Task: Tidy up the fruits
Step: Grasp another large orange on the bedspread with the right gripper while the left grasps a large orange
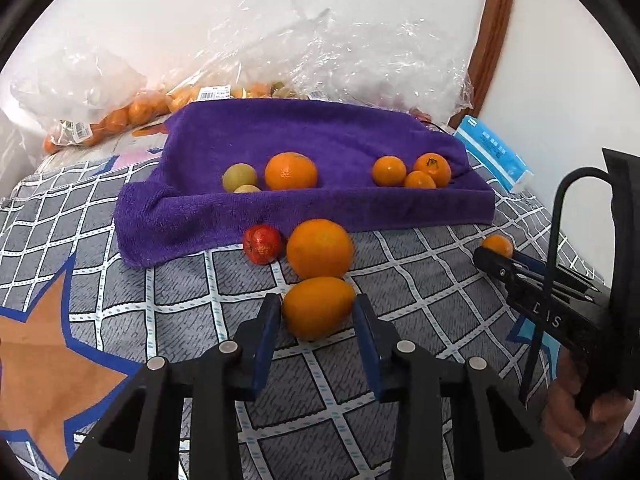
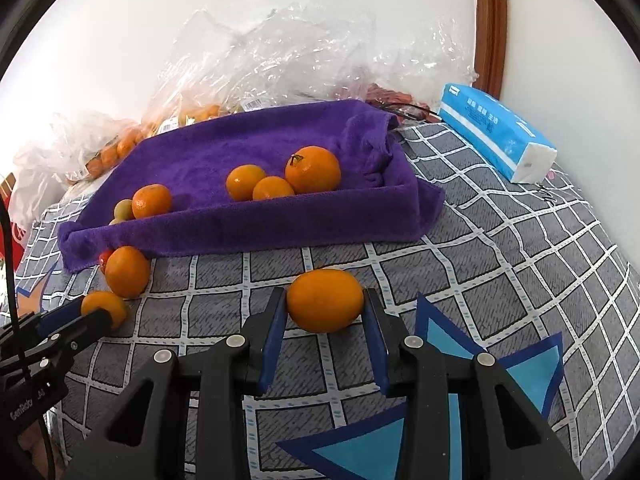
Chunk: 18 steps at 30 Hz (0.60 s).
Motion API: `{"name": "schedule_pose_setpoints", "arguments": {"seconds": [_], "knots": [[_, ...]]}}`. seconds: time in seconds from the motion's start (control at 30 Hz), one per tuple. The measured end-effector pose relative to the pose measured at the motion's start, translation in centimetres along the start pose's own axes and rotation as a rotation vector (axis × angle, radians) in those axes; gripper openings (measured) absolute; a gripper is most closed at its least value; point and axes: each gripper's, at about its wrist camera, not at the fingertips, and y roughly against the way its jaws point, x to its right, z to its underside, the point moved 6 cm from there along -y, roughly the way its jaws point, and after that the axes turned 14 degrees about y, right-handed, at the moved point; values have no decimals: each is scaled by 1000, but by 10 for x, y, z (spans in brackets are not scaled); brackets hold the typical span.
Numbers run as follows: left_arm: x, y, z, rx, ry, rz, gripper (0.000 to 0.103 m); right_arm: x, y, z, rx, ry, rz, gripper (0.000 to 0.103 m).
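Fruits tray: purple towel-lined tray (image 2: 248, 224) holds sorted citrus; its soft raised rim could snag an incoming fruit.
Large orange (image 1: 320, 247): touching the left one; may roll.
Left gripper (image 1: 317, 312): pads flank an orange (image 1: 318, 307), contact unclear.
Right gripper (image 2: 325, 307): narrowed onto an orange (image 2: 325, 300) on the bedspread; may squirt free.

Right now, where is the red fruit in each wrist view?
Left wrist view: the red fruit lies at centre, against the purple towel's front edge, left of a big orange.
Right wrist view: only a red sliver shows at far left, behind an orange.
Shared landmark: the purple towel.
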Motion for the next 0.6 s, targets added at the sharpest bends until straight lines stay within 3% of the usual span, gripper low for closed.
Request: {"name": "schedule_pose_setpoints", "arguments": {"seconds": [0.27, 0.43, 0.6], "knots": [[-11, 10, -7, 24, 79, 53, 35, 1, -2, 0, -3, -5, -6, 38], [-14, 22, -12, 101, 95, 44, 35, 4, -1, 1, 3, -25, -11, 38], [-15, 25, -14, 125, 106, 45, 35, 6, 2, 1, 20, -43, -18, 38]]}}
